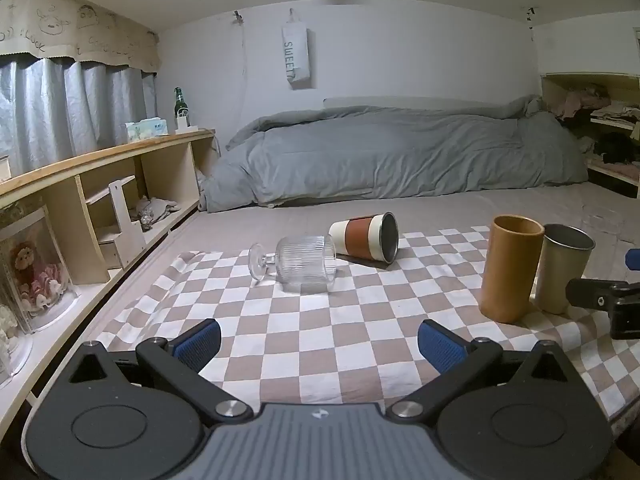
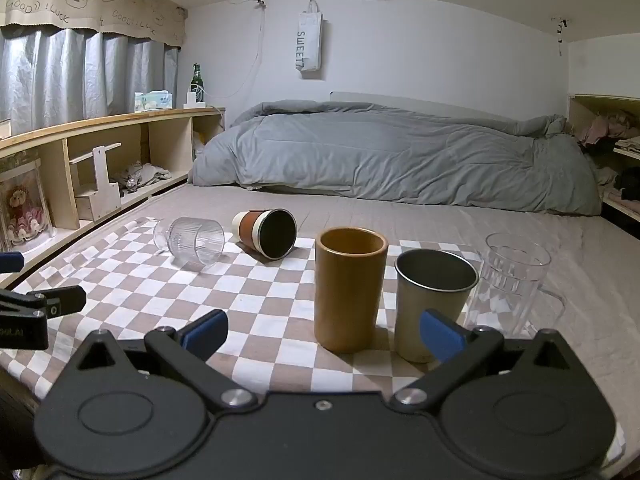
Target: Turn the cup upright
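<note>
On the checked cloth (image 1: 360, 340), the banded cup (image 1: 366, 240) and a ribbed goblet (image 1: 298, 262) were seen lying tipped, near each other. The goblet was judged fragile and slippery (best taken by the bowl); the upright tube (image 2: 350, 288), tumbler (image 2: 434, 300) and glass (image 2: 512, 280) appeared empty. Both the left gripper (image 1: 320, 338) and right gripper (image 2: 324, 334) were spread wide, holding nothing.

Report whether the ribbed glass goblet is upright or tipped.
Tipped. The ribbed glass goblet lies on its side on the checkered cloth, foot pointing left, beside the banded cup, also lying down.

Both wrist views looked low across the checked cloth (image 1: 320, 344) toward the duvet (image 2: 400, 152), sharing the cups.
</note>
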The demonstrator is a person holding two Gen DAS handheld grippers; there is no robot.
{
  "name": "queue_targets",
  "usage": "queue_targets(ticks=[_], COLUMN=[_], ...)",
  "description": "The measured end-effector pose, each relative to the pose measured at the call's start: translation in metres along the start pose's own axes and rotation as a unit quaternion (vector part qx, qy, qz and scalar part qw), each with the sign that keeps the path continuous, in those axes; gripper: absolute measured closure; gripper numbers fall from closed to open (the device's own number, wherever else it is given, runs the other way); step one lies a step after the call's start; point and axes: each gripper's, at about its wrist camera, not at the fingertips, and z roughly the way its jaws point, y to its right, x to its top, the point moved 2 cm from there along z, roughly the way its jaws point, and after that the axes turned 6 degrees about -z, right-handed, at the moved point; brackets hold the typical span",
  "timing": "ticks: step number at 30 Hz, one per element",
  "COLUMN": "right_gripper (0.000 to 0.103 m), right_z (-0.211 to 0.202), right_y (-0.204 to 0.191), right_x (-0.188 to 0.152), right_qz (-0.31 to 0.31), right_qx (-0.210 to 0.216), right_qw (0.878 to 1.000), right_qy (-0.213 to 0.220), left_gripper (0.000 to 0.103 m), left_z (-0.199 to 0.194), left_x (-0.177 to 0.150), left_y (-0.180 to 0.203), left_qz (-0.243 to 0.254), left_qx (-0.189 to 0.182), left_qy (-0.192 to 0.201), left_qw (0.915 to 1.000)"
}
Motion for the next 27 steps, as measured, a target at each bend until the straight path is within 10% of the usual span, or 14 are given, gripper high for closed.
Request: queue_targets(ticks=[27], right_gripper=[0.0], right_z=[-0.0004], right_y=[-0.0001], right_x=[-0.0002], right_qz=[-0.001], right_qx=[0.0], right_qw=[1.0], right_qy=[-0.001], left_gripper=[0.0], left_z=[0.0002], left_x=[0.0001], left_y=[-0.0003], left_qz=[-0.004], left_qx=[-0.003], left_qy=[-0.003], left_qw=[1.0])
